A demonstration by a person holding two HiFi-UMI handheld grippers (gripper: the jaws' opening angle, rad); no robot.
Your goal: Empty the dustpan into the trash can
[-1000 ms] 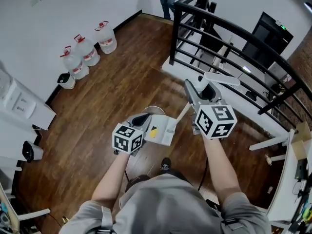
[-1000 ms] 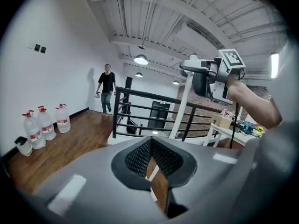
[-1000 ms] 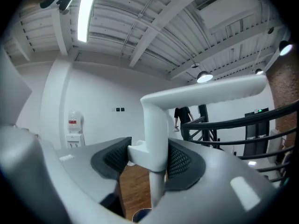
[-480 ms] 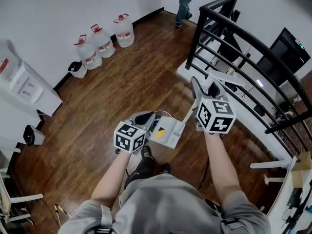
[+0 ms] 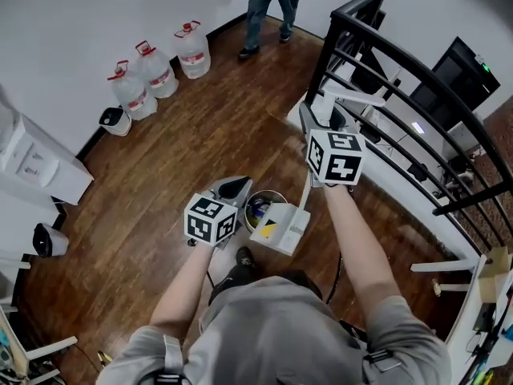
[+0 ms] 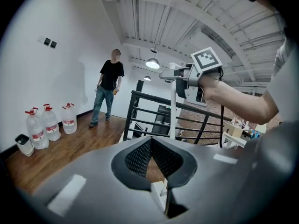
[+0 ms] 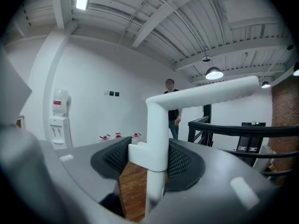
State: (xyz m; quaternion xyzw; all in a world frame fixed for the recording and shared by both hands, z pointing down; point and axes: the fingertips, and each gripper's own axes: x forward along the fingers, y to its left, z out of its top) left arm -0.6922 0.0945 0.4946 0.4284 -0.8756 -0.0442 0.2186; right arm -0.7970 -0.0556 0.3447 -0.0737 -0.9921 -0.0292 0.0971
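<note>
We count two grippers, one dustpan and one trash can. The left gripper's (image 5: 232,188) fingers are pressed together on nothing. The right gripper's (image 5: 327,119) fingers clamp the white handle (image 7: 156,125) of the dustpan (image 5: 284,229), which hangs just beside the trash can (image 5: 255,199), at its 4 o'clock. Three water jugs (image 5: 159,74) stand at 10 o'clock, their red labels unreadable. One person (image 5: 264,6) stands at 12.

Straight ahead, trash can (image 5: 267,193); over its right rim, dustpan (image 5: 292,228), handle up between the jaws of the right gripper (image 5: 323,115). At the can's left rim, left gripper (image 5: 233,189). Far left along the wall, water bottles (image 5: 157,70); right, railing (image 5: 401,74).
</note>
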